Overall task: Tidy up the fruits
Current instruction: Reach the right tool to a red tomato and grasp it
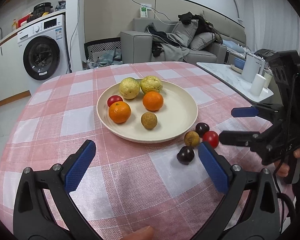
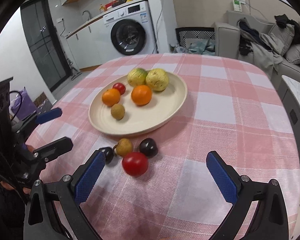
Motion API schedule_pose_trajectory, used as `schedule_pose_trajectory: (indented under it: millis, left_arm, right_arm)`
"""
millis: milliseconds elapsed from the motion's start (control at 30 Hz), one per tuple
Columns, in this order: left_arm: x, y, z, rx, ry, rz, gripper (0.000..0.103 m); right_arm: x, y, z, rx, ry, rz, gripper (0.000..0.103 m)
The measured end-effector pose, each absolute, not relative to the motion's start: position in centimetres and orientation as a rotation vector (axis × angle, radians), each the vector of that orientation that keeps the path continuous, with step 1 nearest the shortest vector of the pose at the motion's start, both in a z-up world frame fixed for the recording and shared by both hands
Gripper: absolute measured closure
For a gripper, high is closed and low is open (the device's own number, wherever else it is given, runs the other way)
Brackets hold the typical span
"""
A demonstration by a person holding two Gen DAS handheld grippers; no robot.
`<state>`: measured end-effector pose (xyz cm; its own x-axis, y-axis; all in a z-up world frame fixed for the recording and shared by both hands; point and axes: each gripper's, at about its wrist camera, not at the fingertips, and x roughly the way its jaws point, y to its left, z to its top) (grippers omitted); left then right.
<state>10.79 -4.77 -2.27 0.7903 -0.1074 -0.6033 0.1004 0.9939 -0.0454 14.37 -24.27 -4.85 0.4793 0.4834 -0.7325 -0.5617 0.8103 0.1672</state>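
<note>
Plate (image 1: 187, 118), frame centre, held six fruits. Four lay loose on table (image 1: 50, 124) at its lower-right rim: tomato (image 2: 135, 163), longan (image 2: 124, 147), two plums. Left gripper (image 1: 146, 156), right gripper (image 2: 156, 162): fingers apart, empty.

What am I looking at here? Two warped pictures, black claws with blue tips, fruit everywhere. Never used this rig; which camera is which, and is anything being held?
Each picture comes from a fisheye camera on a hand-held gripper, looking along its fingers. In the left-wrist view, the left gripper is open and empty. In the right-wrist view, the right gripper is open too. On the checked tablecloth a plate holds six fruits. Beside it lie a red tomato, a longan and two dark plums.
</note>
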Motion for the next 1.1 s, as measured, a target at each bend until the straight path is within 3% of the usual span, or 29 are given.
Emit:
schedule_pose_trajectory:
  millis: [200, 367, 633, 833, 933, 1100]
  left_arm:
    - [10.8, -5.0, -2.4, -0.001, 0.656, -0.123, 0.001]
    - [11.0, -4.9, -2.5, -0.011, 0.661, -0.131, 0.001]
    - [11.1, -4.8, -2.6, -0.019, 0.669, -0.131, 0.001]
    - [11.2, -4.8, -2.6, -0.016, 0.671, -0.137, 0.001]
    - [11.2, -4.7, -2.6, -0.017, 0.674, -0.139, 0.001]
    - [11.2, -5.1, -2.9, -0.016, 0.703, -0.160, 0.001]
  right_arm:
    - [13.7, -23.0, -5.8, -0.135, 0.895, 0.701, 0.001]
    - [13.4, -22.5, -6.2, -0.143, 0.912, 0.736, 0.026]
    - [13.3, -22.2, -6.5, -0.133, 0.925, 0.778, 0.045]
    - [13.3, -22.1, -6.8, -0.136, 0.931, 0.776, 0.050]
    - [13.5, -21.9, -7.0, -0.139, 0.936, 0.770, 0.057]
    - [13.8, -21.9, -7.2, -0.137, 0.938, 0.751, 0.057]
